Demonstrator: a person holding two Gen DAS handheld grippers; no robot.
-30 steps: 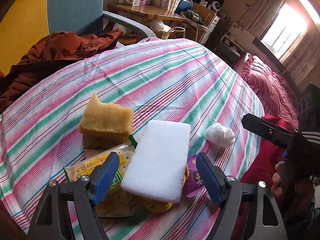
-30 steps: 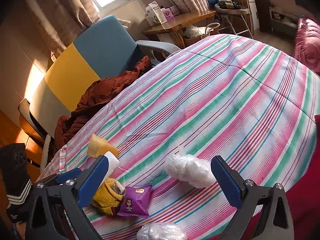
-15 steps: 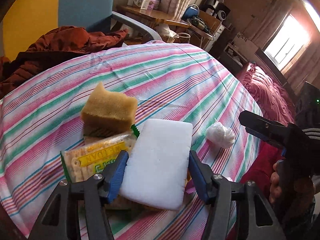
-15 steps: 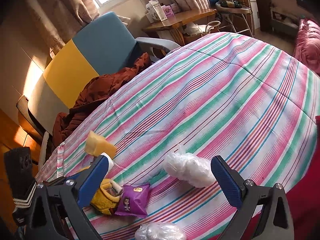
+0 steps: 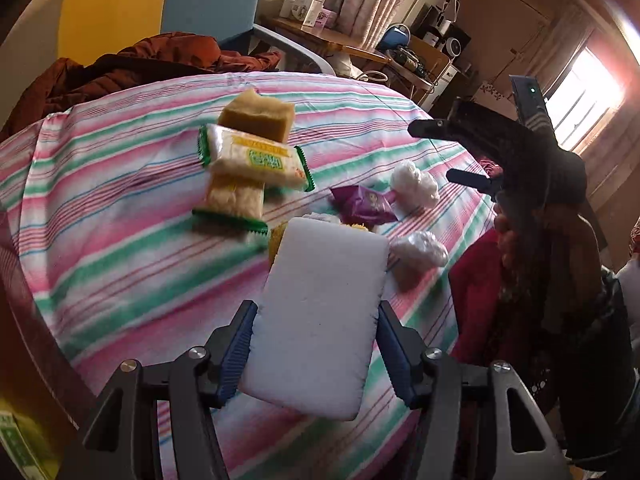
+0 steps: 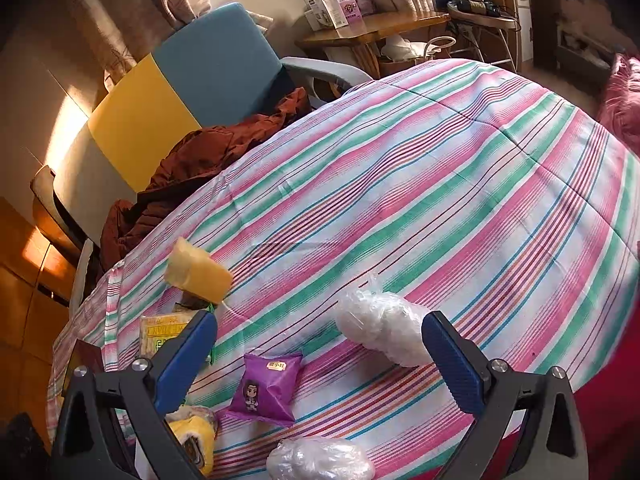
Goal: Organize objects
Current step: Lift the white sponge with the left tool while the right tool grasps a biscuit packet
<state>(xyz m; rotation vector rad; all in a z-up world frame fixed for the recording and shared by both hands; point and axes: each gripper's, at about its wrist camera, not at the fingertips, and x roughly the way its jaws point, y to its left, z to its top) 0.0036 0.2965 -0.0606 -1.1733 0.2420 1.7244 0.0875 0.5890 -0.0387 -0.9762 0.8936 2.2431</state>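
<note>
- The left tongs [image 5: 316, 344] are clenched on a white foam block [image 5: 320, 316]; both blue pads [image 5: 236, 348] press its long sides. Their jaws have just been closing, with the block between them.
- The block is lifted clear of the striped bedspread [image 5: 120, 200], tilted, its far end reaching over a yellow plush item [image 5: 276, 240].
- The right tongs [image 6: 320, 356] stand wide apart and grip nothing. Between their fingers lie a purple snack packet [image 6: 266, 386] and a white plastic-wrapped bundle [image 6: 380, 332], neither touched by the pads.
- A second plastic-wrapped bundle [image 6: 320, 460] sits at the near edge of the bed, just below the purple packet.
- A tan sponge [image 5: 258, 114] rests farther up the bedspread, touching two green-edged cracker packs [image 5: 256, 158], one lying across the other.
- In the left wrist view the right tongs and the hand [image 5: 508, 232] holding them hover at the bed's right edge, near the purple packet.
- Open room: the far and right stretch of the bedspread is bare stripes, well apart from the cluster.
- Edges: a rust-coloured jacket [image 6: 192, 168] lies at the bed's far left edge against a blue and yellow chair [image 6: 180, 76]; a wooden desk [image 6: 372, 28] with boxes stands beyond.
</note>
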